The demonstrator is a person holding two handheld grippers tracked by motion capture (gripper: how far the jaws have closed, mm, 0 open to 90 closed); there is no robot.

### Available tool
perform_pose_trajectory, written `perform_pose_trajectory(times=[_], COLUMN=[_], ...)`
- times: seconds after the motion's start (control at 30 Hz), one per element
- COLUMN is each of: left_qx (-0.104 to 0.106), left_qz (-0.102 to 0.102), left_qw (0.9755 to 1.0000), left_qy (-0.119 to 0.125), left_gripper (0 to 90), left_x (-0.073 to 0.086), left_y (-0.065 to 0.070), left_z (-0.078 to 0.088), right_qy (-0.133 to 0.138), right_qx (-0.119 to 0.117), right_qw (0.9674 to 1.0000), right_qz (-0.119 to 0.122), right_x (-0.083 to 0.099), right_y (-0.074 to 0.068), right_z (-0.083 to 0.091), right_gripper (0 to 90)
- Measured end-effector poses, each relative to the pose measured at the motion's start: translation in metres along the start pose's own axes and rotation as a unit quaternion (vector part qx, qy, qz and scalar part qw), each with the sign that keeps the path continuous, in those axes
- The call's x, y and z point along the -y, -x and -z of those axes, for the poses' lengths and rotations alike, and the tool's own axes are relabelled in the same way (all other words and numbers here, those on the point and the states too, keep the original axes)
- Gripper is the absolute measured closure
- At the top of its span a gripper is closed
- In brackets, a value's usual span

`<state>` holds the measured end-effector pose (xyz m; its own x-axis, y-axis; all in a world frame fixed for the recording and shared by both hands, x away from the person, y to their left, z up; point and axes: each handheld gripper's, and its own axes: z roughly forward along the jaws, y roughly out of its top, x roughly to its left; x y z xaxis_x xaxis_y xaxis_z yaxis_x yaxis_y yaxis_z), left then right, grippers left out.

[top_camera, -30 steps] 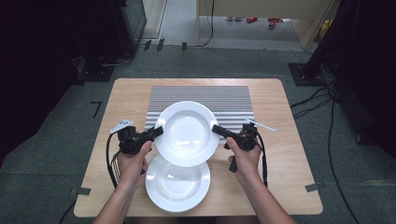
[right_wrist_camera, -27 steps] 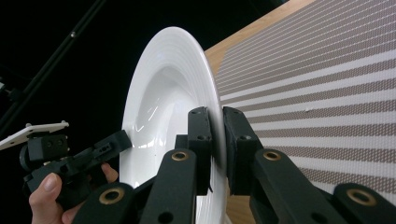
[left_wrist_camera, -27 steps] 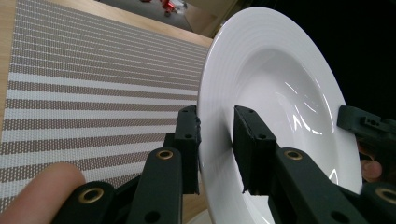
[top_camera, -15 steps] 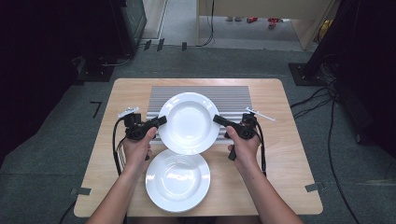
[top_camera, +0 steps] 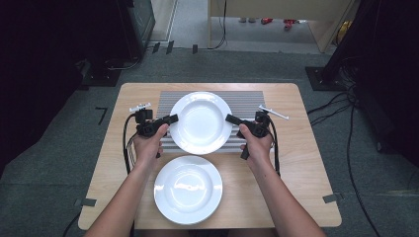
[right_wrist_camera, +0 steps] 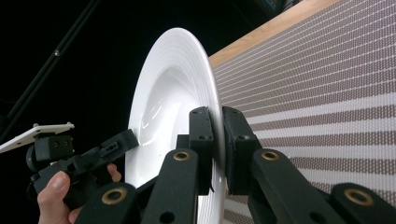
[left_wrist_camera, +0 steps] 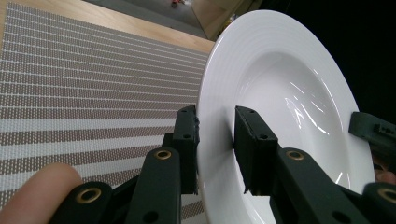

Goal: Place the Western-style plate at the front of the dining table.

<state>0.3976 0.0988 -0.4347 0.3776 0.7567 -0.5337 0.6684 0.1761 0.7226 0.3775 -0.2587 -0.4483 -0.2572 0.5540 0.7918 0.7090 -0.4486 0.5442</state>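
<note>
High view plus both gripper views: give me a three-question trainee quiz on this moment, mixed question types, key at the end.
1. True or false: the held plate is over the striped mat.
2. Which holds its rim? A) left gripper alone B) right gripper alone C) both
3. Fill in: the second plate lies on the bare ___ table, nearer the person.

Key: 1 true; 2 C; 3 wooden.

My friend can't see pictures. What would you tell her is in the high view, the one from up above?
Two hands hold a white plate by its opposite edges, the left tongs and right tongs each gripping its rim, above a striped placemat. A second white plate sits nearer the person on the wooden table.
</note>
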Motion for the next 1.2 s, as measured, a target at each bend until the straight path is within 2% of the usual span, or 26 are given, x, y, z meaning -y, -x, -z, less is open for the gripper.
perform_pose_trajectory(times=[0.17, 0.23, 0.33, 0.4, 0.5, 0.63, 0.77, 0.87, 1.0, 1.2], left_qx=[-0.013, -0.019, -0.029, -0.037, -0.038, -0.037, -0.045, -0.053, -0.06, -0.067], left_qz=[0.003, 0.005, 0.009, 0.007, 0.01, 0.033, 0.049, 0.046, 0.044, 0.049], left_qw=[0.9999, 0.9997, 0.9991, 0.9987, 0.9985, 0.9974, 0.9954, 0.9944, 0.9933, 0.9922], left_qy=[-0.004, -0.013, -0.029, -0.033, -0.038, -0.052, -0.068, -0.079, -0.088, -0.092], left_gripper=[71.8, 71.5, 71.0, 70.4, 70.5, 70.4, 70.0, 69.9, 70.2, 70.3], left_x=[-0.004, -0.006, -0.007, -0.007, -0.006, -0.004, -0.001, -0.002, -0.005, -0.009], left_y=[-0.004, -0.008, -0.012, -0.015, -0.018, -0.026, -0.032, -0.03, -0.024, -0.023], left_z=[-0.012, -0.02, -0.031, -0.036, -0.044, -0.055, -0.067, -0.075, -0.085, -0.095], right_qy=[-0.001, 0.001, 0.002, -0.001, -0.008, -0.004, 0.001, 0.003, 0.013, 0.031], right_qx=[0.01, 0.018, 0.027, 0.027, 0.029, 0.041, 0.052, 0.064, 0.083, 0.085], right_qw=[0.9999, 0.9997, 0.9993, 0.9987, 0.998, 0.9969, 0.9952, 0.9938, 0.9927, 0.9889], right_qz=[-0.007, -0.013, -0.026, -0.043, -0.056, -0.067, -0.083, -0.091, -0.087, -0.118], right_x=[-0.004, -0.005, -0.007, -0.007, -0.008, -0.009, -0.008, -0.009, -0.011, -0.013], right_y=[0.007, 0.011, 0.019, 0.025, 0.032, 0.039, 0.045, 0.053, 0.062, 0.072], right_z=[-0.008, -0.013, -0.02, -0.023, -0.028, -0.032, -0.037, -0.04, -0.04, -0.042], right_gripper=[84.4, 84.3, 84.3, 84.9, 84.7, 85.0, 85.7, 85.1, 83.8, 84.2])
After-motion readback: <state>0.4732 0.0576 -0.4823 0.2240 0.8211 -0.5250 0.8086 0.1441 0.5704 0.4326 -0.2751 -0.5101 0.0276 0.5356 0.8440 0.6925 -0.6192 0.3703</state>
